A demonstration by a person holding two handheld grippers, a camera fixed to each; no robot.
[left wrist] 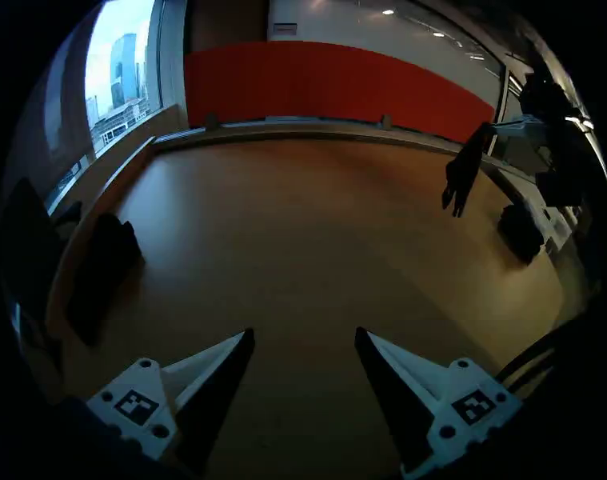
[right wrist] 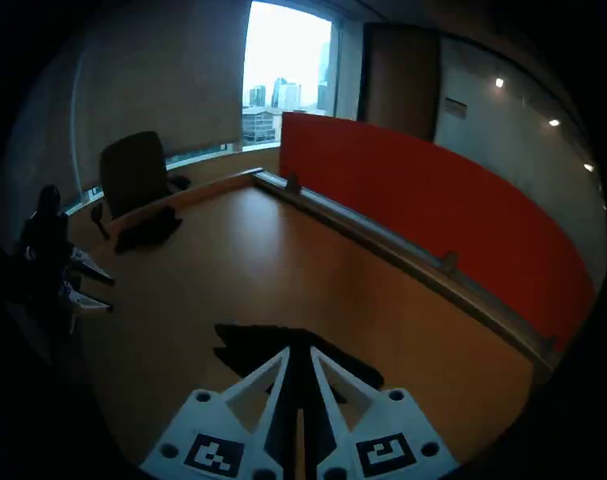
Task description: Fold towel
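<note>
The brown wooden table (left wrist: pixel 303 240) spans the middle of the left gripper view. A dark flat item (left wrist: pixel 103 256) lies near its left edge, and a dark bulky shape (left wrist: pixel 521 230) sits at its right edge.

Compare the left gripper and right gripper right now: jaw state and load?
1. The left gripper has its fingers spread wide; the right gripper has its fingers nearly together.
2. The left gripper holds nothing, with bare table showing between its fingers; the right gripper pinches the dark towel.

Shared: both have white fingers with black-and-white square markers, and both are above the same wooden table.
</note>
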